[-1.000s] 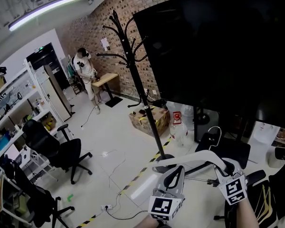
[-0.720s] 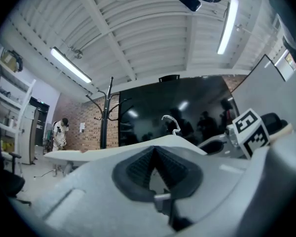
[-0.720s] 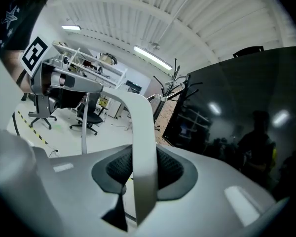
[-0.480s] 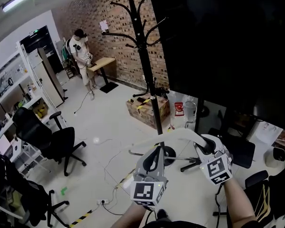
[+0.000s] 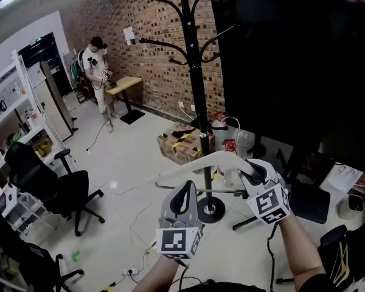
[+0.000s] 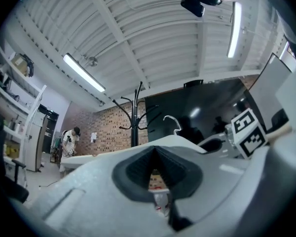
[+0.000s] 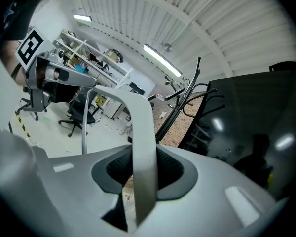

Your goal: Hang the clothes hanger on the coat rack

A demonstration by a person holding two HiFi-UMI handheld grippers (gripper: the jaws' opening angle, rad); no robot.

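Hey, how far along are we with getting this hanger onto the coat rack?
Done: the white hanger is picked up, its arm pinched in the right claw. In hand: it is held in the air in front of the coat rack, the left claw closed just beneath it. Left: its hook is on no peg yet.

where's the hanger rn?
Head view, lower centre: the white hanger is clamped in the right gripper, crossing low in front of the coat rack pole.

Arms out front: L arm [image 5: 153, 277], R arm [image 5: 299, 248]
L tool [image 5: 186, 193] tilted a bit up, jaws closed at tips; R tool [image 5: 250, 174] approx level, clamped on hanger [image 5: 216, 158].
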